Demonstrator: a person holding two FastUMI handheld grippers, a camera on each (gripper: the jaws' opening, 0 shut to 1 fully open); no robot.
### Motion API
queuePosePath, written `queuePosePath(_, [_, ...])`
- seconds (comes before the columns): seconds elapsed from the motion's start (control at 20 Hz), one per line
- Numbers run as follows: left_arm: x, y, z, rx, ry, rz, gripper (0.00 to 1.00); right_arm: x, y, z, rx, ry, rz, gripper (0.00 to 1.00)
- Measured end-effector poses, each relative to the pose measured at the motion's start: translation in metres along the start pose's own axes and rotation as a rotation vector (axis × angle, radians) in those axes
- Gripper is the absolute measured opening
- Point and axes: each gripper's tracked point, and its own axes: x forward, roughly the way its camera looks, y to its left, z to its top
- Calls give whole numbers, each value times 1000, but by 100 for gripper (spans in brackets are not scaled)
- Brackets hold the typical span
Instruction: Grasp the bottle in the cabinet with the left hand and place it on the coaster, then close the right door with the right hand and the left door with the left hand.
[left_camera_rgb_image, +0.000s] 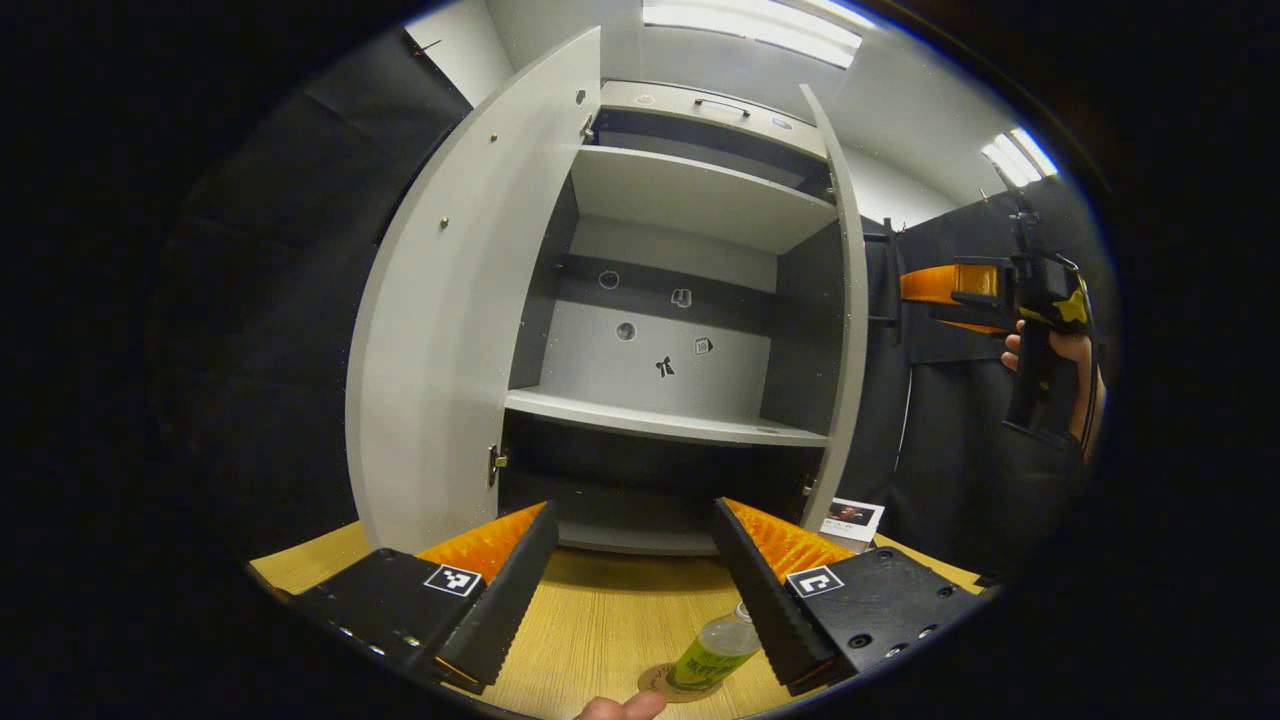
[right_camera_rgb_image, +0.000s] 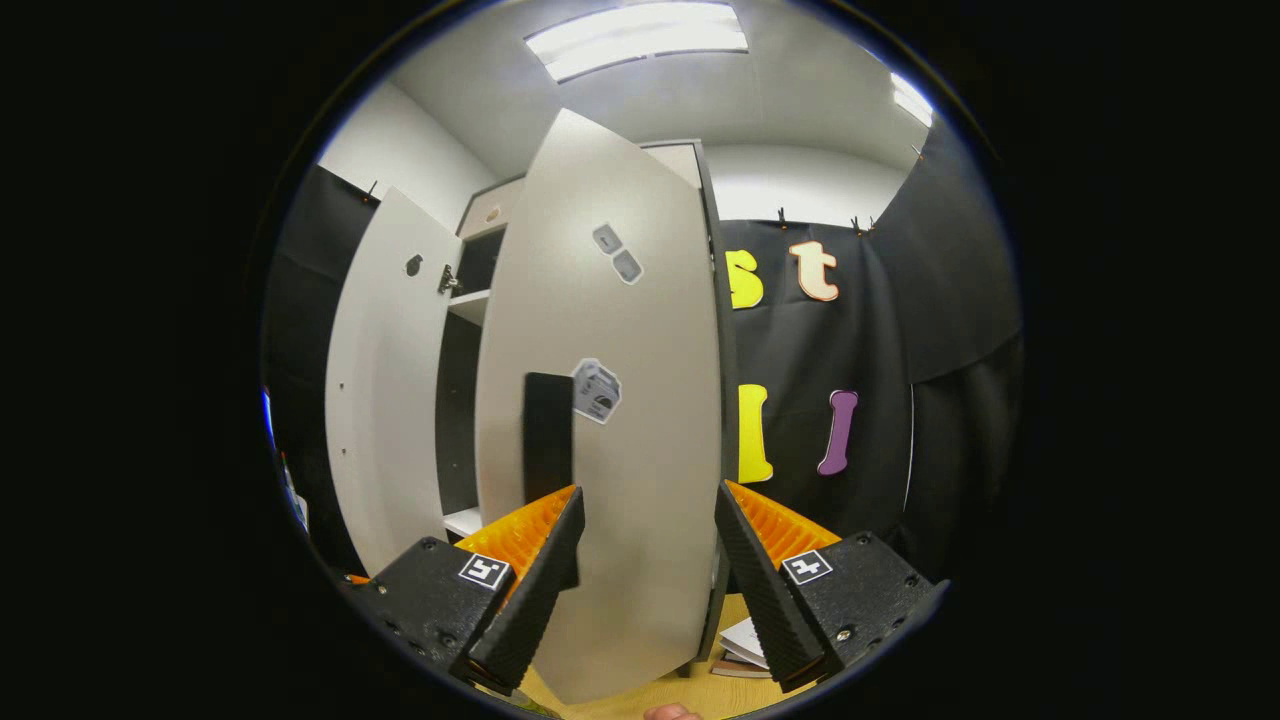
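A clear bottle with a green label (left_camera_rgb_image: 712, 652) stands on a round coaster (left_camera_rgb_image: 664, 687) on the wooden table, low in the left gripper view. My left gripper (left_camera_rgb_image: 632, 590) is open above and behind it, apart from it. The grey cabinet (left_camera_rgb_image: 660, 330) has both doors open; its left door (left_camera_rgb_image: 450, 310) swings wide, its right door (left_camera_rgb_image: 845, 300) shows edge-on. In the right gripper view my open right gripper (right_camera_rgb_image: 645, 585) faces the outer side of the right door (right_camera_rgb_image: 610, 420), close to its dark handle (right_camera_rgb_image: 548, 435). That right gripper (left_camera_rgb_image: 1040, 330) is held by a hand at the far right of the left gripper view.
A small card (left_camera_rgb_image: 852, 518) lies by the cabinet's right foot. Some booklets (right_camera_rgb_image: 745, 645) lie on the table under the right door. A fingertip (left_camera_rgb_image: 620, 708) shows at the bottom edge. The cabinet shelves (left_camera_rgb_image: 660, 420) are bare.
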Motion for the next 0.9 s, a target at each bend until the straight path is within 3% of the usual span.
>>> queuePosePath(0.05, [-1, 3, 1, 3, -2, 8, 100, 0, 0, 2, 2, -7, -5, 81])
queuePosePath(0.25, [-1, 10, 8, 6, -21, 24, 90, -12, -10, 1, -9, -9, -27, 81])
queuePosePath(0.45, [3, 9, 20, -24, -33, 1, 95, -35, -16, -6, -36, -5, -59, 81])
queuePosePath(0.55, [7, 2, 23, -46, -32, -27, 95, -52, -17, -21, -20, 0, -91, 81])
queuePosePath(0.6, [11, -1, 27, -57, -36, -37, 100, -60, -15, -30, -8, -3, -112, 81])
queuePosePath(0.7, [15, -4, 32, -69, -52, -48, 95, -75, -8, -53, 6, 9, -127, 81])
queuePosePath(0.9, [17, -10, 34, -79, -49, -68, 95, -100, 0, -96, 20, 75, -152, 82])
